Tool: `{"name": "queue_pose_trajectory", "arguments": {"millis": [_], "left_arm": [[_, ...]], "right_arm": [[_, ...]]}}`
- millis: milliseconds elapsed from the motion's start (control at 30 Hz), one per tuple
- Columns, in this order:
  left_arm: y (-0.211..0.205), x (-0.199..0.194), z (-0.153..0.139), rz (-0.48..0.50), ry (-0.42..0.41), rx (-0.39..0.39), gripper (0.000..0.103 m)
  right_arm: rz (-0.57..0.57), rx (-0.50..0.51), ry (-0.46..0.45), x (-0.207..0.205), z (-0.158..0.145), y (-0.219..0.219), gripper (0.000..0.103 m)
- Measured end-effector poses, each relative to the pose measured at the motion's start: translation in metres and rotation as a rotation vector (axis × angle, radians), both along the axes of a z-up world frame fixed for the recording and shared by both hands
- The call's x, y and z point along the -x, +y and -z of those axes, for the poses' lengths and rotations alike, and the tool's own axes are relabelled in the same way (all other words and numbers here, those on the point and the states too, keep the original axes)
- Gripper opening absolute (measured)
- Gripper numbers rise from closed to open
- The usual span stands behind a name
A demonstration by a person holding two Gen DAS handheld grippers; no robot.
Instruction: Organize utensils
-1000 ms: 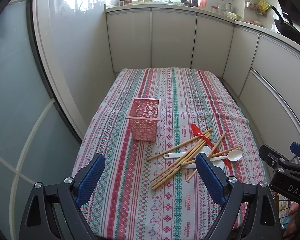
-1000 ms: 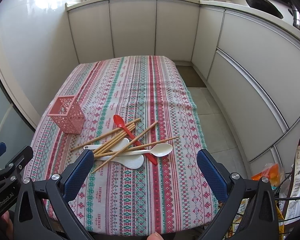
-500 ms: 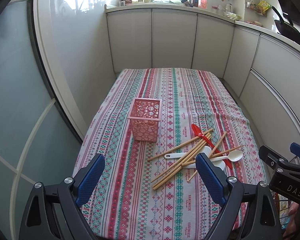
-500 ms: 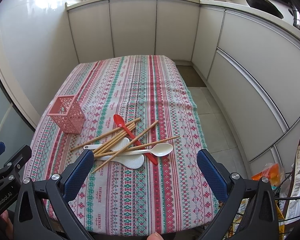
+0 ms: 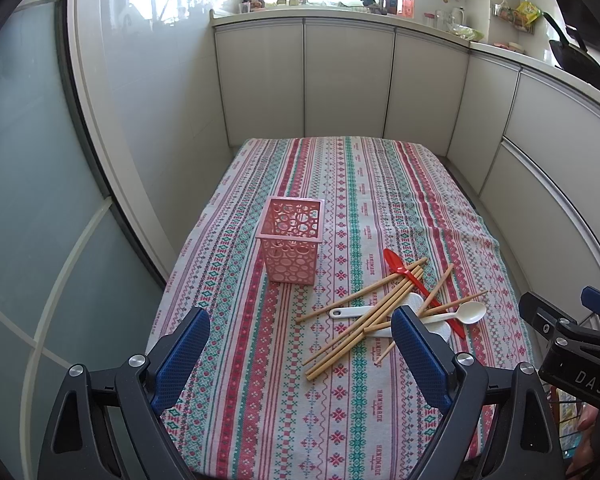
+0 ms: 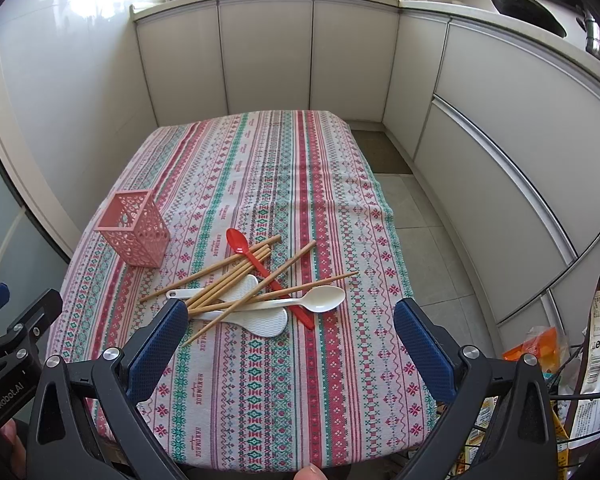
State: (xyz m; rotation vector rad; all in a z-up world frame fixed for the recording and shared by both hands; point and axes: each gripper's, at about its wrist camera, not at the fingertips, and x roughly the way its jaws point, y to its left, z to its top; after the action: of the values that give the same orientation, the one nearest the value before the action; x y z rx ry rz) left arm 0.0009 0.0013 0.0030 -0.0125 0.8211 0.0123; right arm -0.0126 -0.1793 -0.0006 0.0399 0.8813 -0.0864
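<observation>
Over the last second almost nothing has shifted. The pink perforated plastic basket [image 5: 293, 240] stands empty at centre-left of the left wrist view, while the wooden chopsticks [image 5: 364, 312] and plastic spoons [image 6: 300, 300] stay heaped to its right on the striped desk [image 6: 260, 380]. Left tongs [image 5: 300, 354] and right tongs [image 6: 290, 342] both gape wide, holding nothing, so sorting has likely not begun.

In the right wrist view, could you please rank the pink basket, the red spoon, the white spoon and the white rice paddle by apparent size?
1. Pink basket, clearly bulkiest.
2. Red spoon and white spoon: similar length, partly covered by chopsticks, so unranked.
3. White rice paddle: handle hidden, unsure.
</observation>
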Motion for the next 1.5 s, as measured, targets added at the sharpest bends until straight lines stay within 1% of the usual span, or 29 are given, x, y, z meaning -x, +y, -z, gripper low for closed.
{"name": "queue_pose_trajectory", "arguments": {"millis": [233, 500, 700, 800, 900, 1067, 1167, 1233, 1300, 1333, 1400, 1433, 1500], "left_arm": [[-0.002, -0.001, 0.0, 0.003, 0.005, 0.004, 0.093], [-0.007, -0.011, 0.003, 0.041, 0.04, 0.041, 0.093], [-0.01, -0.021, -0.007, 0.075, 0.041, 0.084, 0.093], [-0.01, -0.026, -0.013, 0.086, 0.044, 0.106, 0.093], [-0.012, -0.037, -0.018, 0.104, 0.055, 0.11, 0.093], [-0.025, -0.067, -0.009, 0.178, 0.12, 0.132, 0.093], [-0.038, -0.086, 0.005, 0.226, 0.172, 0.153, 0.092], [-0.049, -0.099, 0.019, 0.261, 0.204, 0.154, 0.086], [-0.06, -0.111, 0.034, 0.288, 0.24, 0.15, 0.072], [-0.066, -0.118, 0.042, 0.307, 0.259, 0.149, 0.069], [-0.079, -0.129, 0.057, 0.338, 0.288, 0.143, 0.053], [-0.087, -0.135, 0.064, 0.358, 0.304, 0.141, 0.05], [-0.104, -0.146, 0.079, 0.398, 0.342, 0.145, 0.035]], "right_arm": [[-0.004, 0.0, 0.008, 0.0, 0.001, 0.0, 0.103], [0.019, -0.006, 0.031, -0.009, 0.001, -0.01, 0.103], [0.03, -0.055, 0.08, -0.02, 0.005, -0.025, 0.103], [0.037, -0.082, 0.091, -0.024, 0.002, -0.032, 0.103], [0.032, -0.116, 0.102, -0.03, -0.003, -0.038, 0.103], [0.01, -0.214, 0.144, -0.051, -0.008, -0.054, 0.103], [0.032, -0.243, 0.183, -0.07, 0.004, -0.069, 0.102], [0.048, -0.286, 0.22, -0.081, 0.02, -0.081, 0.096], [0.075, -0.337, 0.25, -0.089, 0.04, -0.094, 0.081], [0.09, -0.363, 0.271, -0.092, 0.051, -0.1, 0.078], [0.117, -0.396, 0.309, -0.099, 0.069, -0.112, 0.064], [0.131, -0.411, 0.323, -0.103, 0.078, -0.118, 0.059], [0.157, -0.459, 0.346, -0.111, 0.092, -0.128, 0.047]]}}
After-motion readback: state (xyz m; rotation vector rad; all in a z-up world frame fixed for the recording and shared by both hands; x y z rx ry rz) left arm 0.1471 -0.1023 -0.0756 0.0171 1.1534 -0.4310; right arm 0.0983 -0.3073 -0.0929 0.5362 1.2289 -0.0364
